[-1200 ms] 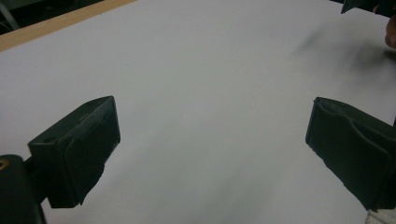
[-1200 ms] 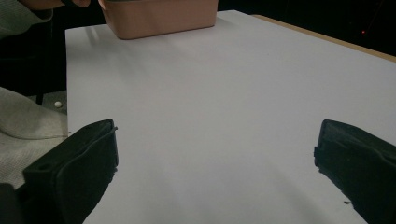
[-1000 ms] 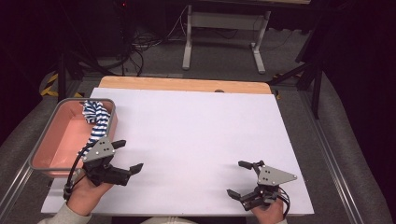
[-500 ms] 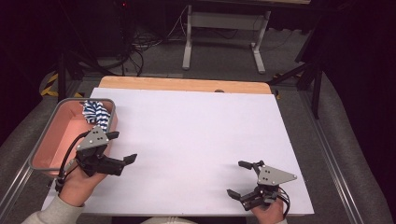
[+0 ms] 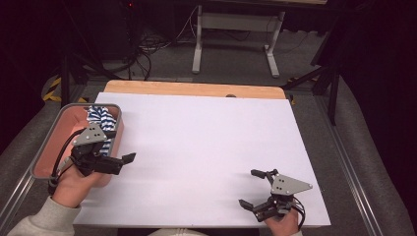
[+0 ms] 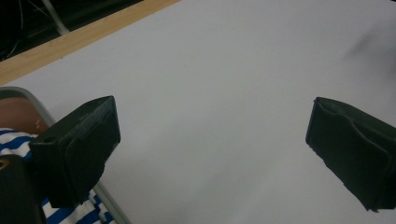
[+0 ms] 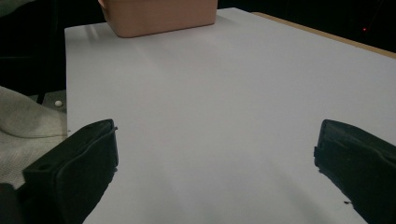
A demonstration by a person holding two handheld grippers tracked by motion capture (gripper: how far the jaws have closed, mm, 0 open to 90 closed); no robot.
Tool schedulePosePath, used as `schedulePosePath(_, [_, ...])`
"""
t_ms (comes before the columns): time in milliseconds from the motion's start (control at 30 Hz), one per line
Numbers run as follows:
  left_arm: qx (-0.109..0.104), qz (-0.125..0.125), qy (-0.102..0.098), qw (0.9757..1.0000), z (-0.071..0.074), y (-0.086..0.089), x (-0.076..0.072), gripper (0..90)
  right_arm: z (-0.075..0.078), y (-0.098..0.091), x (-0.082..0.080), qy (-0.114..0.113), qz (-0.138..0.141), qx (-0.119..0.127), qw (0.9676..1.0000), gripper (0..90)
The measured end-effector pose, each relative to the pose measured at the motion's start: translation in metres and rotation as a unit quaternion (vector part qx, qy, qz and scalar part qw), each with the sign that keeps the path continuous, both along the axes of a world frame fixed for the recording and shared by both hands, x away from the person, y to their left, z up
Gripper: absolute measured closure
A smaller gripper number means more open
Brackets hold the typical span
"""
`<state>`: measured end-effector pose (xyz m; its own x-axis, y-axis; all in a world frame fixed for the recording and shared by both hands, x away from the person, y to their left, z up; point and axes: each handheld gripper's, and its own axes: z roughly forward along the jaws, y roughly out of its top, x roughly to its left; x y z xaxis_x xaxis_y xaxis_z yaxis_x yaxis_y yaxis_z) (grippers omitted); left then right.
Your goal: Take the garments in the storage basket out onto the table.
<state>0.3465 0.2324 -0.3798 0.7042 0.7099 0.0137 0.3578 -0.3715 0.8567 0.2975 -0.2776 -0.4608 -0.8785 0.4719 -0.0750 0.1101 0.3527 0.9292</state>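
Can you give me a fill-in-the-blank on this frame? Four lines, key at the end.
1. The blue-and-white striped cloth lies inside the pink ___.
2. The left tongs sit near the bin, jaws ___.
3. The right tongs hover over the ___ tabletop, holding nothing.
4. A strip of bare ___ shows along the table's far edge.

Missing words: bin; open; white; wood

No readable txt, labels or nos. anywhere.
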Motion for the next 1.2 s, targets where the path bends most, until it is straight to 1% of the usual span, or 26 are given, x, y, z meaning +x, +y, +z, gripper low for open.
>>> schedulePosePath(67, [0.003,0.006,-0.001,1.0000,0.002,0.003,0.003,3.9,0.000,0.000,0.000,0.000,0.000,0.000,1.0000,0.1])
schedulePosePath(233, [0.000,0.018,0.002,0.9998,0.002,0.011,0.010,4.1,0.000,0.000,0.000,0.000,0.000,-0.001,1.0000,0.1])
schedulePosePath(300, [0.003,0.023,0.002,0.9997,0.001,0.014,0.014,4.1,0.000,0.001,0.000,0.001,0.000,-0.001,1.0000,0.1])
schedulePosePath(367, [0.002,0.027,0.002,0.9996,0.001,0.016,0.016,3.9,0.000,0.001,0.000,0.001,0.001,-0.001,1.0000,0.1])
schedulePosePath(400, [-0.001,0.031,0.001,0.9995,0.002,0.020,0.020,3.5,0.000,0.001,0.000,0.001,0.001,-0.001,1.0000,0.1])
schedulePosePath(600, [0.000,0.045,0.007,0.9990,0.001,0.029,0.028,3.4,0.000,0.001,0.000,0.002,0.002,0.000,1.0000,0.1])
schedulePosePath(700, [0.007,0.057,0.013,0.9982,-0.001,0.034,0.034,3.2,-0.001,0.001,0.000,0.002,0.002,-0.002,1.0000,0.1])
schedulePosePath(733, [0.017,0.070,0.015,0.9973,-0.002,0.036,0.038,2.2,0.000,0.001,0.000,0.002,0.002,-0.002,1.0000,0.1])
schedulePosePath(767, [0.030,0.078,0.021,0.9963,-0.002,0.037,0.040,1.5,0.000,0.001,0.000,0.002,0.003,-0.002,1.0000,0.1])
schedulePosePath(800, [0.030,0.078,0.021,0.9963,-0.002,0.037,0.040,1.5,0.000,0.001,0.000,0.002,0.003,-0.002,1.0000,0.1])
schedulePosePath(833, [0.044,0.087,0.030,0.9948,-0.003,0.039,0.045,1.5,-0.001,0.001,0.000,0.002,0.002,-0.002,1.0000,0.1])
schedulePosePath(867, [0.046,0.092,0.033,0.9942,-0.004,0.041,0.047,1.5,-0.001,0.001,0.000,0.002,0.002,-0.002,1.0000,0.1])
schedulePosePath(967, [0.041,0.100,0.046,0.9931,-0.006,0.045,0.053,2.2,-0.001,0.001,0.001,0.003,0.002,-0.002,1.0000,0.1])
schedulePosePath(1033, [0.042,0.103,0.047,0.9927,-0.006,0.046,0.055,2.7,-0.001,0.002,0.001,0.003,0.002,-0.002,1.0000,0.1])
schedulePosePath(1100, [0.037,0.114,0.057,0.9911,-0.008,0.051,0.062,3.4,-0.001,0.002,0.001,0.003,0.002,-0.003,1.0000,0.1])
schedulePosePath(1133, [0.038,0.118,0.060,0.9905,-0.009,0.053,0.064,3.7,-0.001,0.002,0.001,0.004,0.001,-0.003,1.0000,0.1])
schedulePosePath(1167, [0.038,0.118,0.060,0.9905,-0.009,0.053,0.064,4.0,-0.001,0.002,0.001,0.004,0.001,-0.003,1.0000,0.1])
schedulePosePath(1200, [0.034,0.128,0.069,0.9887,-0.012,0.056,0.069,4.4,-0.002,0.002,0.001,0.004,0.002,-0.003,1.0000,0.1])
